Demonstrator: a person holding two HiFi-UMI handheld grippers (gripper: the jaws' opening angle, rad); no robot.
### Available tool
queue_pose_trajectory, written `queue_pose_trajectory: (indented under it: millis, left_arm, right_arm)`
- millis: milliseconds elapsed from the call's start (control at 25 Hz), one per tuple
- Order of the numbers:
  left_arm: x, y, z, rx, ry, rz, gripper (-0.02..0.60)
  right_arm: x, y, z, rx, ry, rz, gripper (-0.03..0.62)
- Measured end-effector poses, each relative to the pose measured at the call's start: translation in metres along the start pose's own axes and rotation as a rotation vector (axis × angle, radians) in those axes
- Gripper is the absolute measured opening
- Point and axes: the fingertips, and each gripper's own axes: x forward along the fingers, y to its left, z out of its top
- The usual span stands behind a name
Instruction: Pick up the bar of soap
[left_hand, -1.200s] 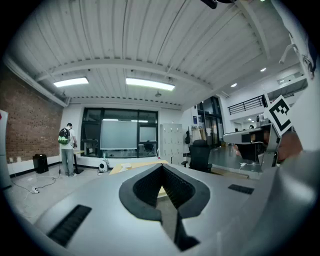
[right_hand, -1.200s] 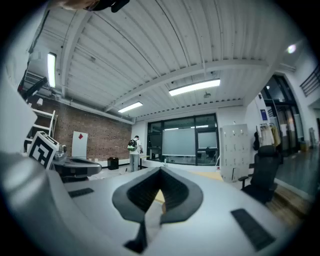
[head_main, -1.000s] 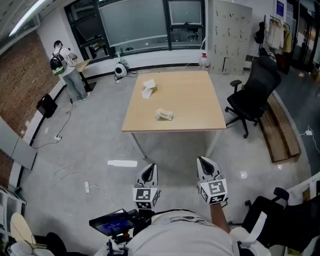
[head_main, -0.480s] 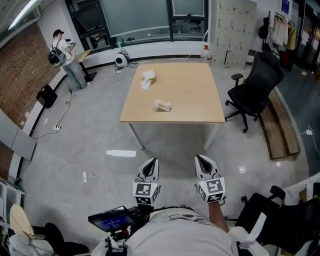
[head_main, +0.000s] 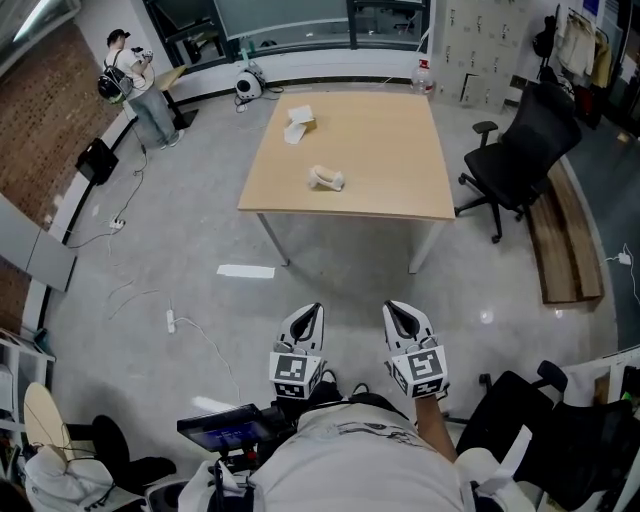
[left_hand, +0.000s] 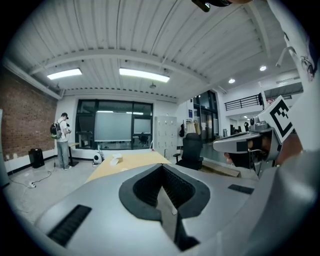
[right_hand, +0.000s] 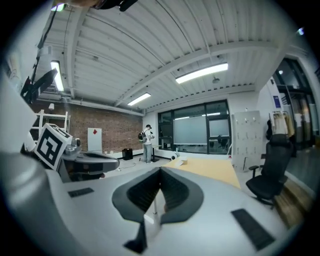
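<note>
A small pale cream object (head_main: 326, 178), likely the soap, lies on the light wooden table (head_main: 385, 150) left of its middle. A white boxy item (head_main: 300, 118) sits near the table's far left corner. Both grippers are held low over the floor, well short of the table. My left gripper (head_main: 313, 311) is shut and empty, its dark pads meeting (left_hand: 162, 169). My right gripper (head_main: 391, 307) is shut too, with nothing between its pads (right_hand: 160, 171). The soap is too small to make out in the gripper views.
A black office chair (head_main: 520, 150) stands right of the table, with a wooden bench (head_main: 565, 245) beyond it. A person (head_main: 135, 85) stands at the far left. A white strip (head_main: 246, 271) and cables (head_main: 170, 320) lie on the grey floor.
The table has drawn nearer and lower in the head view as the person walks toward it. Both grippers stay shut and side by side.
</note>
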Motion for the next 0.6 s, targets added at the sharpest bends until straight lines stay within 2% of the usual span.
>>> queue_pose_trajectory:
  millis: [160,600]
  left_arm:
    - [0.012,0.001,-0.007,0.000,0.012,-0.008,0.002]
    - [0.096,0.053,0.013,-0.005,-0.017,-0.065,0.002]
  right_arm:
    - [0.013,0.004,-0.009,0.002,0.018,0.037,0.005]
    - [0.107,-0.026,0.007,-0.001,0.047,0.008,0.005]
